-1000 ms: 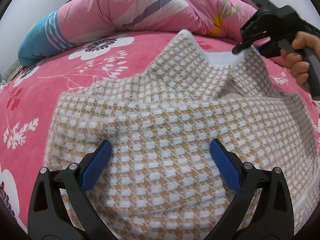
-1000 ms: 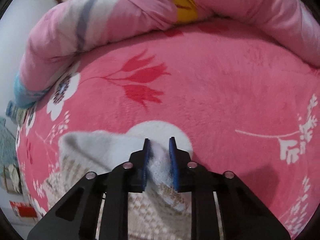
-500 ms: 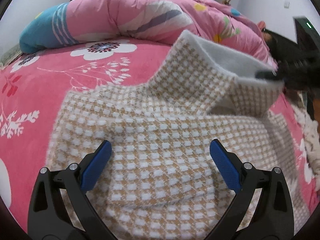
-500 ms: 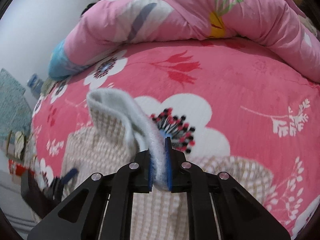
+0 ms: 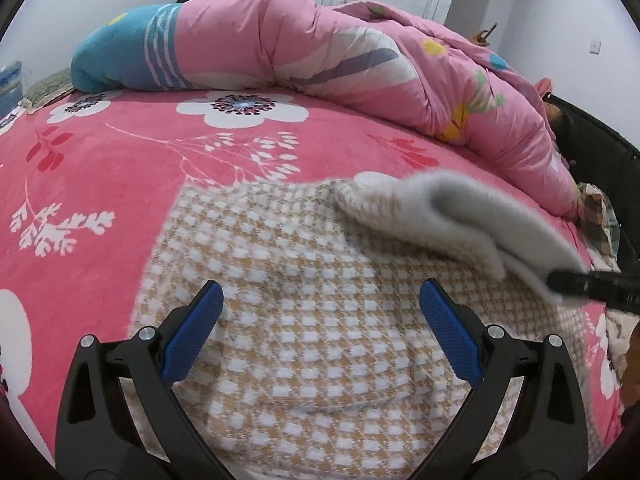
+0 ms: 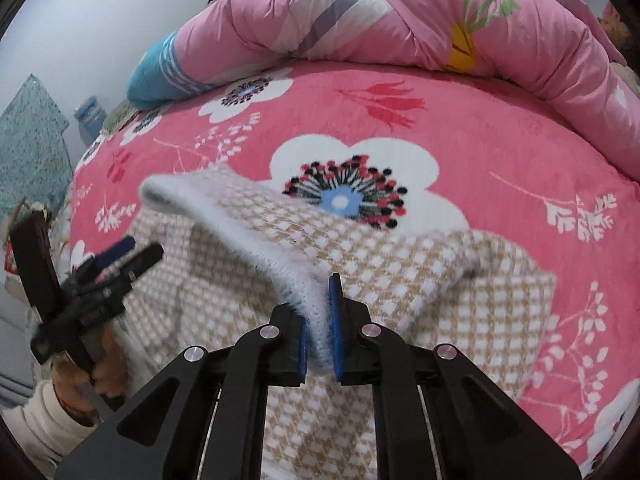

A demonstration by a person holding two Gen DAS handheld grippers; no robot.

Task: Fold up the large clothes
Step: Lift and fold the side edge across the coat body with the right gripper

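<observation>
Checked sweater [image 5: 320, 344]: spread on pink floral bedspread [image 5: 120, 168]; near hem cut off by frame. Right gripper [image 6: 318, 332]: clamped on white ribbed edge, lifted; fold blurred. Left gripper [image 5: 320, 328]: spread wide, nothing held, poised above sweater; contact indiscernible.

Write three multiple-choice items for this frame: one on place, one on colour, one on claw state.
1. Where does the checked garment lie?
A. on the pink floral bedspread
B. on a chair
C. on the floor

2. The garment's checks are:
A. black and red
B. tan and white
C. green and blue

3. The right claw is:
A. open, empty
B. shut on the garment's white edge
C. out of view

Answers: 1 A, bedspread surrounds it; 2 B, pattern shows in both views; 3 B, fabric sits pinched between pads, while the left claw is open.
</observation>
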